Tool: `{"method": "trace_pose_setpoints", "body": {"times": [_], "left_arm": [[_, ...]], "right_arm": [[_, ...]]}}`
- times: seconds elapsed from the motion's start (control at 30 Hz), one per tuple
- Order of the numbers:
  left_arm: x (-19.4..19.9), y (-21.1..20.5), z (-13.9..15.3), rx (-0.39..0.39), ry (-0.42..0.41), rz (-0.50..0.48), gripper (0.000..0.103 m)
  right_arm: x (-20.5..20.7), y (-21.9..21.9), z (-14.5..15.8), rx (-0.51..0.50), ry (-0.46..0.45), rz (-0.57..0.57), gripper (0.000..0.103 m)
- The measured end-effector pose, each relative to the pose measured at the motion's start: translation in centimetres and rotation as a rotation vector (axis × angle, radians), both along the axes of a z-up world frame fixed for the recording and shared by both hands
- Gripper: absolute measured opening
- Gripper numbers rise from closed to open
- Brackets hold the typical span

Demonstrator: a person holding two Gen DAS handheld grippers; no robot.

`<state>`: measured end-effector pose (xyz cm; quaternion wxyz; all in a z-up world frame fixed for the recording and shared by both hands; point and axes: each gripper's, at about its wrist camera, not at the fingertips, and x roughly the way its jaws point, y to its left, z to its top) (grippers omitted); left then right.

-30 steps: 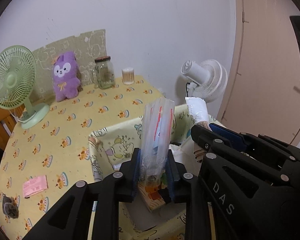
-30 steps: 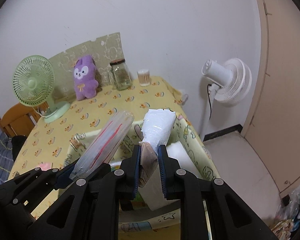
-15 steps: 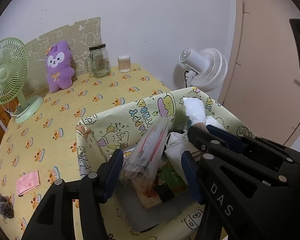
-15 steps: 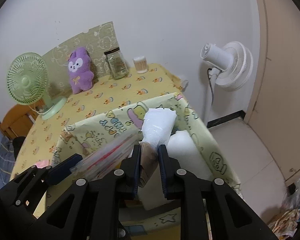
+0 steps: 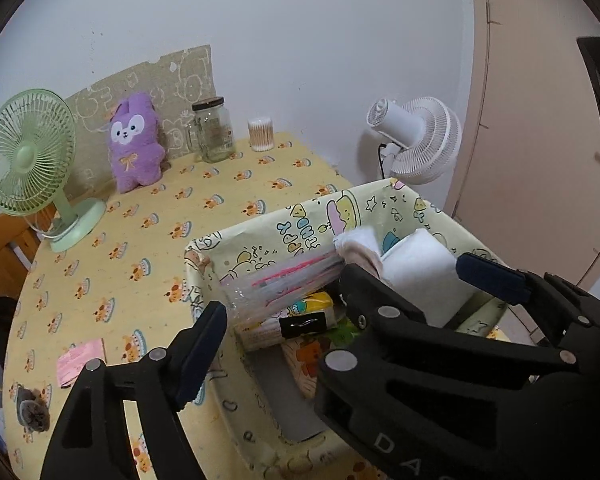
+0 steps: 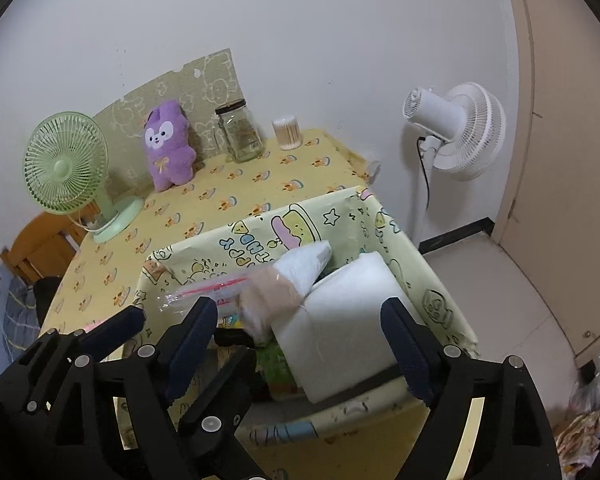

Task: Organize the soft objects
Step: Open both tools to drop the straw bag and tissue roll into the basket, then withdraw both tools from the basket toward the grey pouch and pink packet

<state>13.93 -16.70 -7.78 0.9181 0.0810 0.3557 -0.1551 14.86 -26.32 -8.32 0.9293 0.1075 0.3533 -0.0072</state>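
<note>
Bags are seen lying in the bin (image 5: 440, 216), low and right of the middle in the left wrist view. The clear bag (image 5: 284, 280) with pink lines lies flat across the other things. The white bag (image 6: 300, 268) with a tan bundle lies just beside it, leaning on the white block (image 6: 340, 312).

Both claws are open wide. The jaws of the left claw (image 5: 280, 312) have just been opening, and the clear bag is under them but is not pressed. The jaws of the right claw (image 6: 304, 328) have just been opening too. The white bag and the block are seen between them, but nothing is squeezed.

The bags are judged to be light, thin and floppy. They would bend and sag if lifted by one end. The clear plastic looks slippery, so it could slide out of a loose pinch. A hold near the middle, or on a bunched part, is judged best. The tan bundle looks soft and can be squeezed without harm. The white block looks soft too, but it is wide, so the claw must be opened fully for it.

The plush (image 5: 134, 144), in the upper left on the table (image 5: 148, 248), looks soft and fuzzy. It is best gripped around the belly.
</note>
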Motion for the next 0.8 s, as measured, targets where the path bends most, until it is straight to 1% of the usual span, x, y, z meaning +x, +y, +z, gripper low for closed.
{"method": "trace_pose_setpoints", "body": {"times": [0.1, 0.3, 0.43, 0.6, 0.8], "left_arm": [[-0.8, 0.3, 0.7, -0.006, -0.026, 0.005, 0.085], [-1.9, 0.8, 1.9, -0.005, -0.059, 0.015, 0.088], [-2.5, 1.4, 2.6, -0.008, -0.071, 0.019, 0.091], [-3.5, 2.3, 3.5, -0.014, -0.105, 0.030, 0.094], [-4.8, 3.9, 4.7, -0.039, -0.137, 0.034, 0.094]], "right_arm": [[-0.8, 0.2, 0.8, -0.013, -0.023, -0.014, 0.091], [-2.0, 0.6, 2.0, -0.027, -0.053, -0.023, 0.093], [-3.1, 1.3, 2.9, -0.044, -0.092, -0.038, 0.102], [-4.2, 2.1, 4.1, -0.069, -0.124, -0.041, 0.103], [-5.3, 3.6, 5.6, -0.100, -0.147, -0.037, 0.103]]}}
